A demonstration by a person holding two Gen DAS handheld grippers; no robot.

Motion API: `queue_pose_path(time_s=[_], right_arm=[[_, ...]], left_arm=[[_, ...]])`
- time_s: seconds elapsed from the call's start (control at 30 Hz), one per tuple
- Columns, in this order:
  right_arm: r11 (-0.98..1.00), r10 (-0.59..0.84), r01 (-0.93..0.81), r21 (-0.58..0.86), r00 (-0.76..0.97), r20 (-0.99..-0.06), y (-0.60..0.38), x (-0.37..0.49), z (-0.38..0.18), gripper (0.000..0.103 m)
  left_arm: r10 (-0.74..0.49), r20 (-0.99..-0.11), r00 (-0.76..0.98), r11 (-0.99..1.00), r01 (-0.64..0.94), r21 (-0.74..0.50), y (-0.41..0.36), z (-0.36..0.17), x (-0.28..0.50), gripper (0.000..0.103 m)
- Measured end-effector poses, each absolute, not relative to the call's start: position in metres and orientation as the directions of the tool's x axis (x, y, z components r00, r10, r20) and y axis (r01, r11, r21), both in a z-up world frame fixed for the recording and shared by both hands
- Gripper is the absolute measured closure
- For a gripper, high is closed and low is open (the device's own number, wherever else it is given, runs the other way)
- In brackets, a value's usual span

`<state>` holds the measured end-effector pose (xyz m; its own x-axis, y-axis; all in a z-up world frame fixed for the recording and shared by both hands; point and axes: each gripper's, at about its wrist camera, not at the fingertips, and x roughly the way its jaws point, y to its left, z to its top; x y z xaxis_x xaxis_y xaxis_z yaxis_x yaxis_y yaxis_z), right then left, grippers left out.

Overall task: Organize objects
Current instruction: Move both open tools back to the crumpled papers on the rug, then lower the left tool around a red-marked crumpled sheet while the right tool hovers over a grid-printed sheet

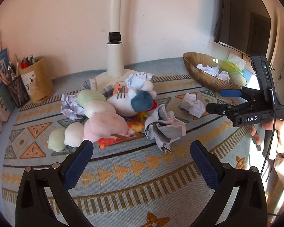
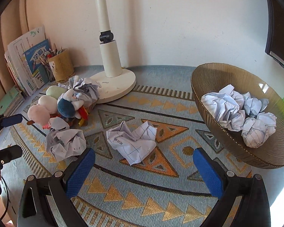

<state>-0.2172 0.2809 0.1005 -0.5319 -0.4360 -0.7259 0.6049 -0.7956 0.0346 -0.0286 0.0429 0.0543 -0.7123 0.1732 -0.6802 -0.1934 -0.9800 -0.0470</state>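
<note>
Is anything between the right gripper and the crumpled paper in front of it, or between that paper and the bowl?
Nothing visible. The open right gripper faces the crumpled paper across bare patterned cloth, and only cloth lies between that paper and the brown bowl holding other paper balls.

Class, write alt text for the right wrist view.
Open blue-padded right tongs hover above a crumpled sheet of white grid paper on a patterned blue-and-orange woven mat. A ribbed brown bowl, right, holds more paper balls.
</note>
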Motion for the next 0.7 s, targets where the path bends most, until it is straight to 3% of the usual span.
queue_pose_path(time_s=[0.5, 0.7], right_arm=[[-0.724, -0.388, 0.688, -0.049, -0.465, -0.796, 0.257, -0.236, 0.064, 0.0], [-0.715, -0.418, 0.699, 0.005, -0.423, -0.804, 0.247, -0.254, 0.058, 0.0]], left_arm=[[0.127, -0.773, -0.621, -0.982, -0.188, -0.01, 0.087, 0.01, -0.072, 0.001], [0.135, -0.804, -0.579, -0.981, -0.193, -0.026, 0.09, 0.003, -0.083, 0.001]])
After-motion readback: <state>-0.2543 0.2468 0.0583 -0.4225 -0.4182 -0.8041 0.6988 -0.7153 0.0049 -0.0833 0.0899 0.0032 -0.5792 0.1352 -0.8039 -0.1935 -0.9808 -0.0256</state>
